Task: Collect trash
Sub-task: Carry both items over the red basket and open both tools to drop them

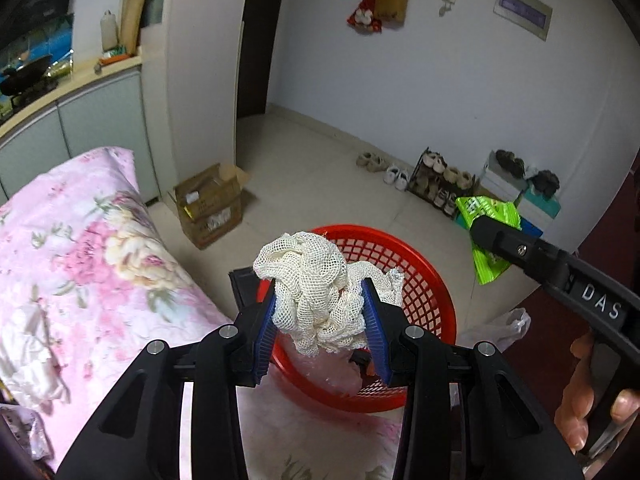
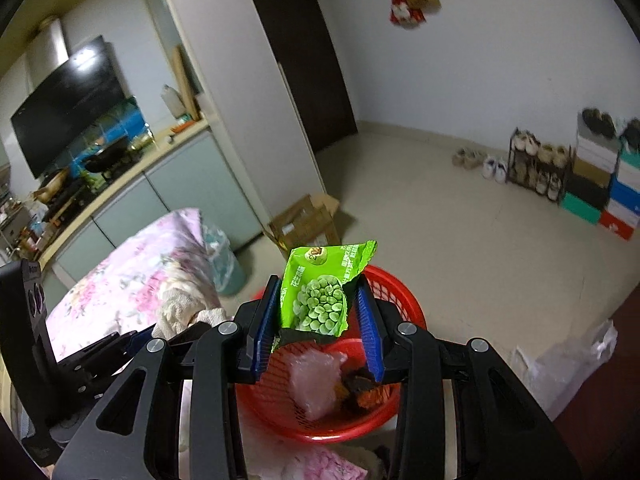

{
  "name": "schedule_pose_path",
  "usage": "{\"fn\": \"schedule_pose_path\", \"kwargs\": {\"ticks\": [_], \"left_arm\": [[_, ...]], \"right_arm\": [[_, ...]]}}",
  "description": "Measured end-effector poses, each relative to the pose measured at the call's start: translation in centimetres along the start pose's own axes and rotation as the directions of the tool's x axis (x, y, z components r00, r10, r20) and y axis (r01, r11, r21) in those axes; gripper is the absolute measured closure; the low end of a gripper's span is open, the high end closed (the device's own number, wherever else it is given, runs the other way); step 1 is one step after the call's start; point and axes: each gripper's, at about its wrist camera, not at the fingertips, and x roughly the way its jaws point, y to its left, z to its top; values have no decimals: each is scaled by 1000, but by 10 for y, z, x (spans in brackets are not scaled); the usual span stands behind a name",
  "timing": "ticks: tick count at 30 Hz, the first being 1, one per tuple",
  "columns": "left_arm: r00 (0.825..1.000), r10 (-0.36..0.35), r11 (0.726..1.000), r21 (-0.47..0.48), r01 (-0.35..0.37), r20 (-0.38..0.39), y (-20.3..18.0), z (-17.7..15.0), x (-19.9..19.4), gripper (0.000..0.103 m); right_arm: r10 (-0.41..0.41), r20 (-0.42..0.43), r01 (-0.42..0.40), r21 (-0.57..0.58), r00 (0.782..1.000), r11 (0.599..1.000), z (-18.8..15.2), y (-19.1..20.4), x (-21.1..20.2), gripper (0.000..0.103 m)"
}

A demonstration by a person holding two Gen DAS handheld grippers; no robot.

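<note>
My left gripper (image 1: 320,300) is shut on a crumpled cream mesh net (image 1: 312,292), held just above the near rim of a red plastic basket (image 1: 420,280) on the floor. My right gripper (image 2: 318,304) is shut on a green snack wrapper (image 2: 320,292) printed with green peas, also over the red basket (image 2: 400,300). Inside the basket lie a pink plastic bag (image 2: 316,380) and some dark and orange scraps (image 2: 360,392). In the left wrist view the right gripper's arm (image 1: 560,268) and the green wrapper (image 1: 488,236) show at right, with a hand (image 1: 584,408) on its handle.
A bed with a pink floral cover (image 1: 80,248) lies to the left. An open cardboard box (image 1: 208,204) stands on the tiled floor by the wall. A shoe rack (image 1: 440,180) and stacked shoe boxes (image 2: 600,184) line the far wall. A clear plastic bag (image 2: 572,360) lies at right.
</note>
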Motion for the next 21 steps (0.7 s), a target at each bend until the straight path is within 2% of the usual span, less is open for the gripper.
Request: {"fn": "schedule_pose_path", "kwargs": {"ticks": [4, 9, 11, 13, 16, 21], "left_arm": [[999, -5, 1000, -12, 4, -43, -3, -1, 19, 63], [997, 9, 1000, 2, -9, -81, -6, -8, 33, 58], [996, 11, 1000, 6, -10, -91, -7, -10, 35, 54], [996, 14, 1000, 12, -13, -89, -8, -11, 35, 43], [997, 33, 999, 21, -32, -68, -11, -11, 31, 32], [998, 46, 999, -1, -46, -54, -4, -11, 18, 26]], "right_arm": [[-4, -60, 7, 43, 998, 999, -5, -10, 19, 67], [-3, -94, 9, 62, 996, 998, -7, -17, 32, 64], [1, -104, 8, 79, 995, 997, -8, -21, 34, 54], [5, -108, 5, 99, 994, 995, -8, -23, 35, 49], [12, -109, -1, 109, 994, 994, -8, -26, 33, 47], [15, -89, -5, 108, 996, 994, -5, -27, 24, 47]]}}
